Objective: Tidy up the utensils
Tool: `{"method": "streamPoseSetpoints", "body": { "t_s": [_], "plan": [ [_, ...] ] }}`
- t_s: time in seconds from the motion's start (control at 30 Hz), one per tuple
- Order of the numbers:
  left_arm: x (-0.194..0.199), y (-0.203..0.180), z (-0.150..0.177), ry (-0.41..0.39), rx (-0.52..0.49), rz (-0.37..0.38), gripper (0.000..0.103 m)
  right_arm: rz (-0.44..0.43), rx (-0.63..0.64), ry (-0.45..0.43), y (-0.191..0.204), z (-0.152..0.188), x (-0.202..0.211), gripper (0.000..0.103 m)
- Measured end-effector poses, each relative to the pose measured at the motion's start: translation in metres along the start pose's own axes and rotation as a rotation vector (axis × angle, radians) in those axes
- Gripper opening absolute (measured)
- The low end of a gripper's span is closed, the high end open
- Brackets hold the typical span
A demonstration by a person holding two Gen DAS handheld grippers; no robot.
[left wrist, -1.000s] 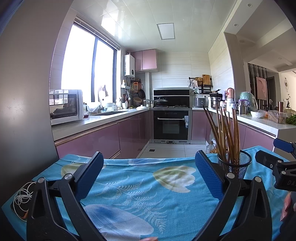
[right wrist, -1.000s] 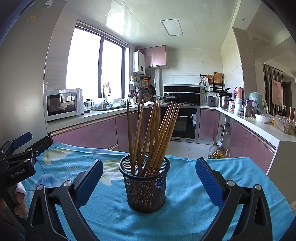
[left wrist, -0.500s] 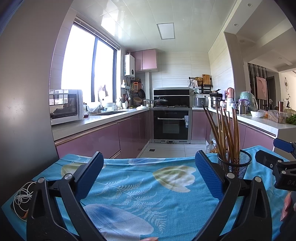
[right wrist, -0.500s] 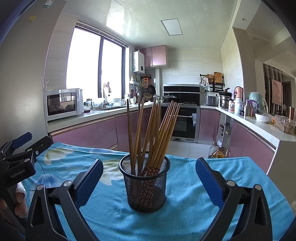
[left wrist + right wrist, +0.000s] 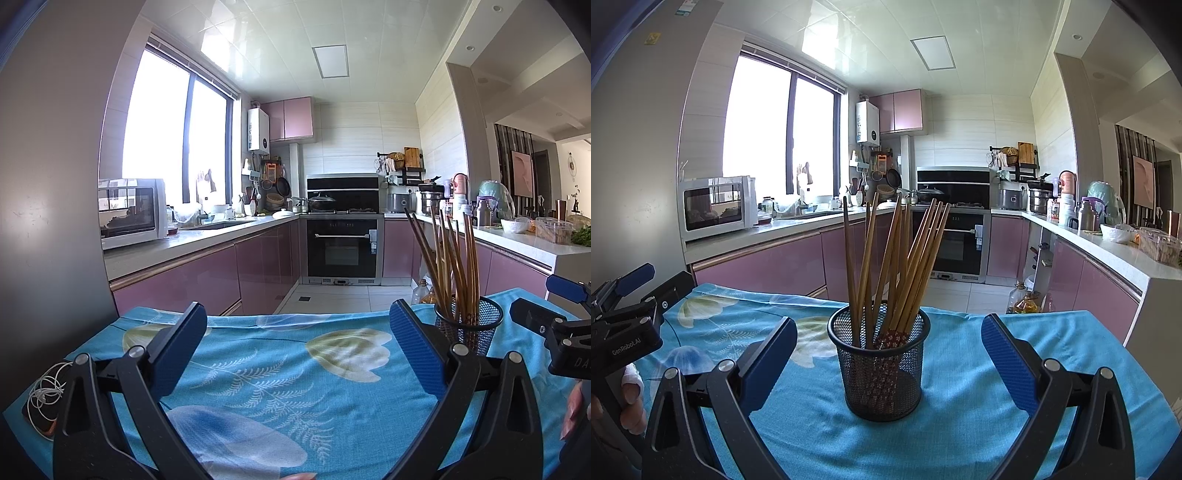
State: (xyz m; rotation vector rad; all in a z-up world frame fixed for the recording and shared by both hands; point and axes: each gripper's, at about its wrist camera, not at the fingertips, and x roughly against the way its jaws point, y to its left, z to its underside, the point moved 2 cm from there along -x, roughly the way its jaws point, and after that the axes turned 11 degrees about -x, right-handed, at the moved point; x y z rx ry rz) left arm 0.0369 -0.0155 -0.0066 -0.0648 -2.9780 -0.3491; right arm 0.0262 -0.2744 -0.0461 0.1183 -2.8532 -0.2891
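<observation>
1. A round black wire-mesh holder (image 5: 884,369) stands upright on the table, directly ahead of the right gripper and centred between its two fingers without touching either.
2. A bundle of long brown wooden chopsticks (image 5: 894,269) stands in the holder, tips down, fanned out and leaning at different angles; a few carry a dark red flowered pattern near the lower end.
3. The right gripper (image 5: 888,360), black with blue ridged pads, is spread wide; nothing is between its pads, and the holder sits just beyond them.
4. The left gripper (image 5: 297,345), of the same make, is likewise spread wide and empty, held over a bare stretch of cloth. From its view the holder (image 5: 468,326) is off to the right, partly hidden behind the right-hand finger, with the chopsticks (image 5: 450,258) rising above it.
5. A turquoise tablecloth printed with pale flowers and white fern leaves (image 5: 960,424) covers the table under everything.
6. A coil of white earphone cable (image 5: 46,391) lies at the left edge of the cloth, well apart from the holder.
7. Behind the table is a kitchen with pink glossy cabinet fronts (image 5: 764,266), a white microwave (image 5: 716,206) on the left counter, and a black built-in oven (image 5: 955,243) at the far end.
</observation>
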Motion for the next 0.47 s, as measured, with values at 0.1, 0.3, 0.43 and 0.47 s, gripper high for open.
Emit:
{"method": "streamPoseSetpoints", "body": {
  "t_s": [0.1, 0.3, 0.43, 0.47],
  "plan": [
    [-0.001, 0.0, 0.001, 0.002, 0.0, 0.003, 0.097, -0.003, -0.002, 0.002, 0.0, 0.0, 0.0, 0.097],
    [0.0, -0.002, 0.004, 0.014, -0.013, -0.002, 0.097, 0.014, -0.013, 0.063, -0.013, 0.002, -0.007, 0.097],
    [-0.013, 0.003, 0.01, 0.105, -0.019, 0.014, 0.097, 0.173, -0.013, 0.241, -0.06, 0.012, -0.035, 0.097],
    [-0.018, 0.007, 0.013, 0.129, -0.015, 0.022, 0.097, 0.217, -0.026, 0.32, -0.077, 0.017, -0.046, 0.097]
  ]
}}
